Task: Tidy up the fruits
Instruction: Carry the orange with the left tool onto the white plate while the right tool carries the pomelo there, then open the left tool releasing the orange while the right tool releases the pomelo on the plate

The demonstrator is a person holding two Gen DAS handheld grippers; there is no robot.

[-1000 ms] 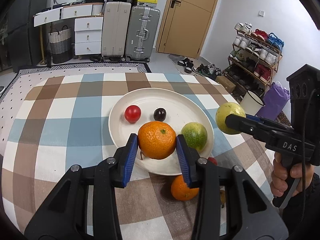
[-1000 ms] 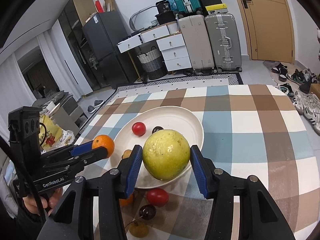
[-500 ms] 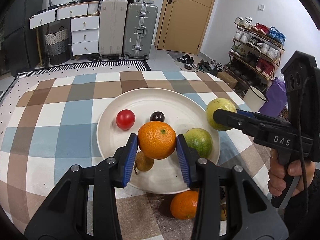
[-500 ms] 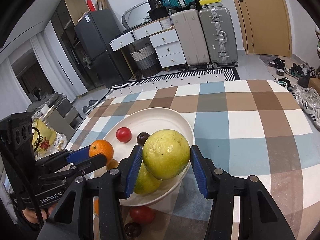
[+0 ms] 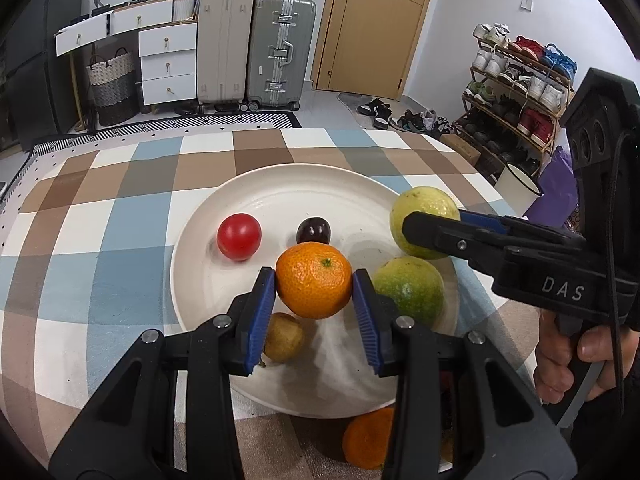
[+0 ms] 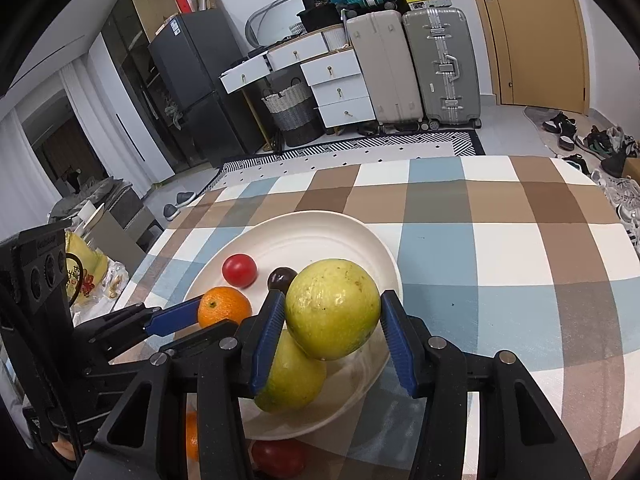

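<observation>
My left gripper (image 5: pixel 314 302) is shut on an orange tangerine (image 5: pixel 314 280) and holds it over the white plate (image 5: pixel 256 196). My right gripper (image 6: pixel 332 330) is shut on a yellow-green guava (image 6: pixel 332 308), over the plate's right rim (image 6: pixel 384 248); it also shows in the left wrist view (image 5: pixel 424 210). On the plate lie a red tomato (image 5: pixel 239 236), a dark plum (image 5: pixel 314 231), a green citrus fruit (image 5: pixel 408 290) and a small brown fruit (image 5: pixel 284 338).
A second orange (image 5: pixel 366 444) lies on the checked tablecloth (image 5: pixel 100 240) just in front of the plate, and a red tomato (image 6: pixel 280 458) lies there too. Suitcases, drawers and a shoe rack stand beyond the table.
Both grippers have moved forward over the plate with their fruits still held. The plate and its fruits look closer and larger.
</observation>
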